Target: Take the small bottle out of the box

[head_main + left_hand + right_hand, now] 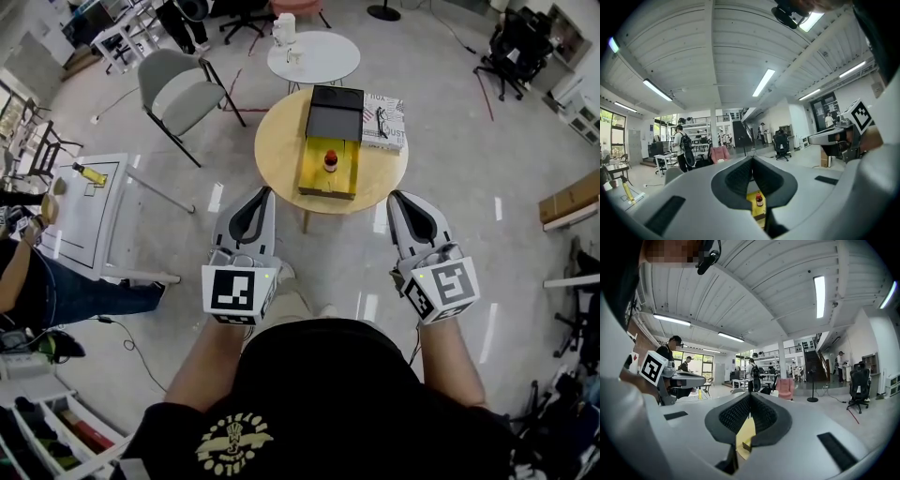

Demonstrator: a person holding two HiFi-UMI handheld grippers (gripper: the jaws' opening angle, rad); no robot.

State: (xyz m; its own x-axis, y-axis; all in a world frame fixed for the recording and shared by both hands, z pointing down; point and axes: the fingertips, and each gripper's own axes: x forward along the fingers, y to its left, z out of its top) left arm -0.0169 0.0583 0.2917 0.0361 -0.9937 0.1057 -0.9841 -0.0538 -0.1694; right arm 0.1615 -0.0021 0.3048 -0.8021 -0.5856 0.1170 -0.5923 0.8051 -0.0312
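Observation:
The small bottle (330, 160), brown with a red cap, stands upright in the open yellow box (313, 173), whose black lid (337, 112) is folded back. The box sits on a round wooden table (281, 141). My left gripper (266, 191) and right gripper (394, 195) hover short of the table's near edge, one on each side, both shut and empty. In the left gripper view the bottle (759, 200) shows below the closed left gripper (752, 157). The right gripper view has the right gripper (750, 394) closed above a strip of the table (746, 433).
A printed booklet with glasses (382, 120) lies right of the lid. Behind stands a white round table (323, 58) with a white jug (284, 28). A grey chair (183, 89) and a white table (89, 211) are at left, a cardboard box (569, 200) at right.

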